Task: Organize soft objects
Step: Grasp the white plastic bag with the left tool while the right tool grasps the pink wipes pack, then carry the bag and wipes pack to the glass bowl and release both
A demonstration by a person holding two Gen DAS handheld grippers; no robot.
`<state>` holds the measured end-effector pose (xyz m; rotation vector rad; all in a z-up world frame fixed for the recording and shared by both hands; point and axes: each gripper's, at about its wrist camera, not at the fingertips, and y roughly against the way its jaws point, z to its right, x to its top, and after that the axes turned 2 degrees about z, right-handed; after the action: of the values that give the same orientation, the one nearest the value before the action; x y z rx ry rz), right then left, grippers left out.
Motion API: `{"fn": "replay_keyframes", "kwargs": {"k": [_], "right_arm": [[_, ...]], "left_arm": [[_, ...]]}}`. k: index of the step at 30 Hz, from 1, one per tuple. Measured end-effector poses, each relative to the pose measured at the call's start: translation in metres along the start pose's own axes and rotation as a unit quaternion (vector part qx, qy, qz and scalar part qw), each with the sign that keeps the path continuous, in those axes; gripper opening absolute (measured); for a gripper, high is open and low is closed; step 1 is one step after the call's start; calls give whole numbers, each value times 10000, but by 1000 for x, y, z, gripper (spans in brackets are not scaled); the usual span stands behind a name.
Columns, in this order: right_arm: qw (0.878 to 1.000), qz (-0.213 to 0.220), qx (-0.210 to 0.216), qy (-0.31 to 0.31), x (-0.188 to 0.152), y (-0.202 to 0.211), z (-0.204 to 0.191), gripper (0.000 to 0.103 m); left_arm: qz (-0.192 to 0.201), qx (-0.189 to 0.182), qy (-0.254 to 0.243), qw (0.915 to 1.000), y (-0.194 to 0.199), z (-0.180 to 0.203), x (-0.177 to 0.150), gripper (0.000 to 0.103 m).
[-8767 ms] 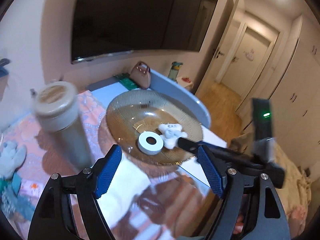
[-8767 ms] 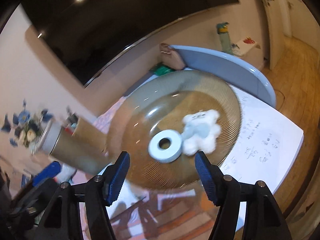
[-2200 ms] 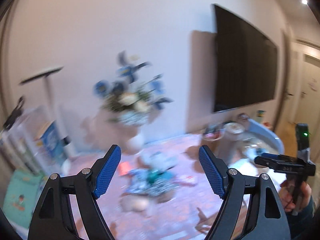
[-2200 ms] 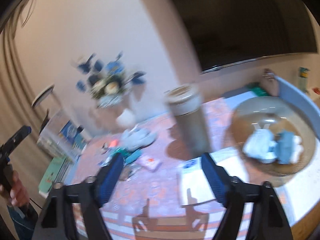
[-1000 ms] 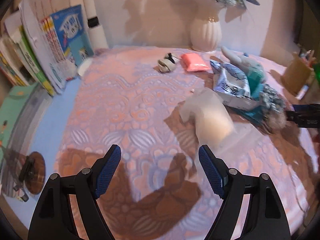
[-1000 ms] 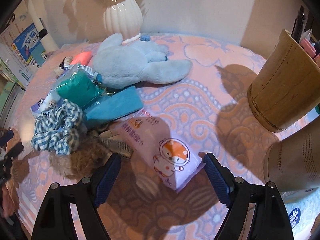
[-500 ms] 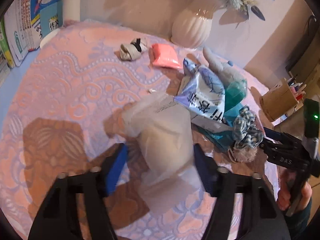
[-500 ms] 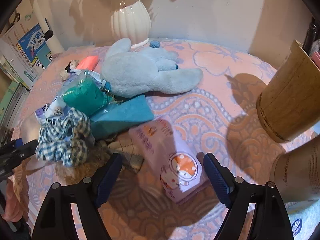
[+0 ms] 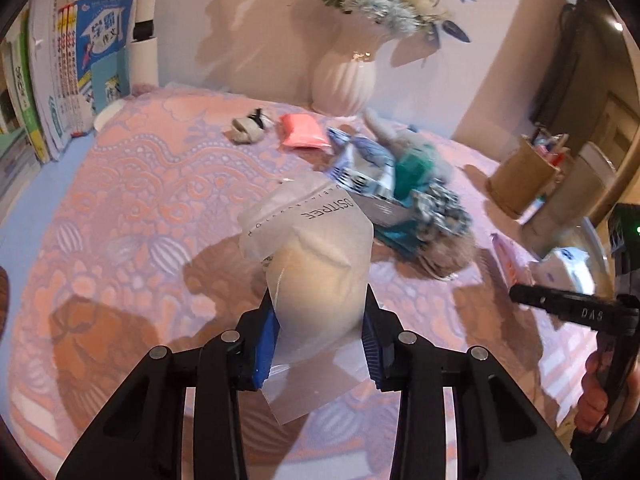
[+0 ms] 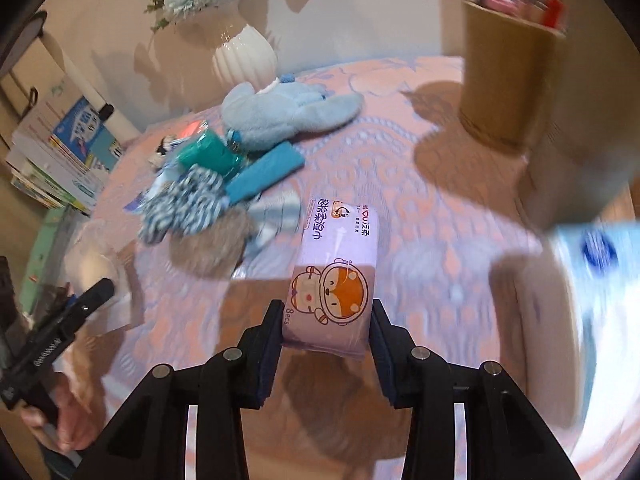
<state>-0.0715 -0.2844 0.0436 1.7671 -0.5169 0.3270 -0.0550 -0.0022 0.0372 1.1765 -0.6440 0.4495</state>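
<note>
In the left wrist view my left gripper [image 9: 319, 330] is closing on a frosted plastic pouch [image 9: 314, 270] with a beige soft item inside; both pads press its sides. In the right wrist view my right gripper [image 10: 325, 330] is closing on a lilac wet-wipes pack [image 10: 335, 276] with an orange cartoon animal; its pads touch both sides. A pile of soft things lies on the pink patterned cloth [image 10: 420, 184]: a blue plush toy [image 10: 280, 114], a teal bundle [image 10: 208, 152], a checked scrunchie [image 10: 184, 204] and a brown furry piece [image 10: 212, 248].
A white vase with flowers [image 9: 348, 80] stands at the wall, books [image 9: 60, 72] at the left. A wooden pen holder [image 10: 508, 80] stands at the back right. A pink pack [image 9: 302, 136] and a small grey item [image 9: 248, 130] lie near the vase.
Both grippers' jaws have closed from wide apart onto their items: the left onto the frosted pouch, the right onto the wipes pack, which now stands lengthwise between the pads.
</note>
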Motion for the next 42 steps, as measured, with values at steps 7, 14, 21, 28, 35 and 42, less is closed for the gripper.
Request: {"fn": "replay_keyframes", "kwargs": {"k": [7,14,21,28,35,42], "right_arm": [[9989,-337,-67,326,-29,-4,-14,41],[9998,-54,120,130,-36,-6,-17,66],[9961,515,-698,167,-44,-7,-29,40],[9971,617,-424,141,-51,10,-27,39],[9939,1097,-24,52,-45,58,-26,39],[9819,1891,90,11,-42,131,-10,39]], "left_arm": [[153,46,-148,9998,-8,9,-11,34],[362,29,-669,9971,-2,27,-18,34],[424,36,-800,9959,0,29,-19,34],[633,191,-848,9942,17,34,-19,34],[1138,-176,-961,9887,74,67,5,34],[1219,-667,-1391,9805,91,136,21,34]]}}
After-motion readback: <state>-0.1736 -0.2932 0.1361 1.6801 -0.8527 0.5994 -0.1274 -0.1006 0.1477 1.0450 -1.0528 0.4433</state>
